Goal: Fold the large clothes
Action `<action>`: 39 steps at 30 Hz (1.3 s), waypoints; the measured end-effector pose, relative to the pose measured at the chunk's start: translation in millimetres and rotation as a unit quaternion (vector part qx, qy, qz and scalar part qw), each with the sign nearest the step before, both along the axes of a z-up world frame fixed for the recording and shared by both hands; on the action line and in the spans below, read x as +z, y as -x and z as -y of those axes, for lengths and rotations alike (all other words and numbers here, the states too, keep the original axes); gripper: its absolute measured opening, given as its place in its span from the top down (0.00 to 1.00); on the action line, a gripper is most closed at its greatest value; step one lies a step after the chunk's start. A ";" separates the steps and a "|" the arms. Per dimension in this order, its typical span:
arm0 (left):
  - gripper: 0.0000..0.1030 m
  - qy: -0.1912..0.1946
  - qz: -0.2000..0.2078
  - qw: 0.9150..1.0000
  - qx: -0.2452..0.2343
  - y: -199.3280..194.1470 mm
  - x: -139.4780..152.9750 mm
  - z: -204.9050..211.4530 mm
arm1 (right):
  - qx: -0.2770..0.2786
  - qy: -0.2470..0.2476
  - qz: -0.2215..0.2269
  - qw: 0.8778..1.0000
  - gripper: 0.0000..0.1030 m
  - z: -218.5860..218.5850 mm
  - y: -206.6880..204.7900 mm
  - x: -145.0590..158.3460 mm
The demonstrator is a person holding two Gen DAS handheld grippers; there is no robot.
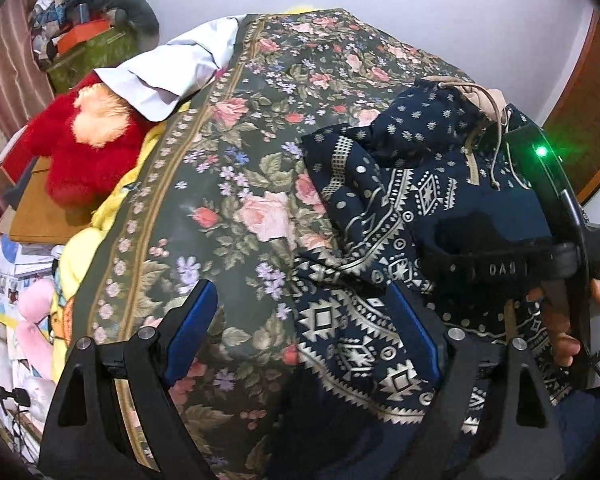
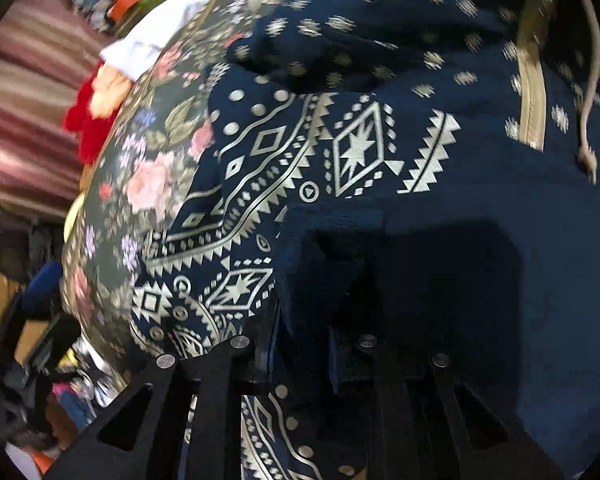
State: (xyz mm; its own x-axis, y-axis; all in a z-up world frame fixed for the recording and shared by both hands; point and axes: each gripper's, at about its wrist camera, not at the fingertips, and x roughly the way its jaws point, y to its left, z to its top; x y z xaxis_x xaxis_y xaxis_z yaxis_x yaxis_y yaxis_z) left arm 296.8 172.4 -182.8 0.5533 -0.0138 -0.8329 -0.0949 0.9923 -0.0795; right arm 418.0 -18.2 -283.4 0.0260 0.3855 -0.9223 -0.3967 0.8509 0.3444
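Folding is midway, I judge: the right gripper (image 2: 304,344) is clamped narrow on a plain navy flap of the hoodie (image 1: 404,216) — apparently carrying it across the body — while the left gripper (image 1: 304,332) hangs wide and empty at its near edge. Next comes laying that flap flat and releasing. Navy with pale geometric print and tan drawstrings, the hoodie lies rumpled on the floral bedspread (image 1: 236,184).

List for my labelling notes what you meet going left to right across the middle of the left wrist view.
Red plush toy → yellow bedding → floral bedspread → navy patterned hoodie → right tongs.
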 end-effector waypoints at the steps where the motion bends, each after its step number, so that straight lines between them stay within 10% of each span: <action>1: 0.16 0.000 0.000 1.000 -0.001 -1.2 0.1 2.0 | 0.013 0.009 0.000 1.000 0.85 -1.4 1.6 2.3; 10: 0.16 -0.007 0.018 1.000 -0.025 -8.1 18.6 30.6 | 0.086 0.012 0.020 0.996 0.85 23.9 34.0 51.0; 25: 0.16 0.055 -0.027 0.990 -0.128 -14.2 -4.0 116.4 | -0.027 -0.112 -0.013 0.993 0.85 75.8 6.2 78.6; 39: 0.16 0.038 -0.096 0.995 -0.007 -54.7 -67.3 99.3 | -0.001 -0.131 0.053 0.990 0.85 75.2 24.7 131.3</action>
State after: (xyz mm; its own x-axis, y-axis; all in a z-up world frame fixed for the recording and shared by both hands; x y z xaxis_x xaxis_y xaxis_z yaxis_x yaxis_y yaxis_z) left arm 351.6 73.1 -250.0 0.3831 -0.0871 -0.9196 -0.1019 0.9855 -0.1358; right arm 393.3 -93.4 -152.0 0.1180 0.6104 -0.7832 -0.4413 0.7388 0.5093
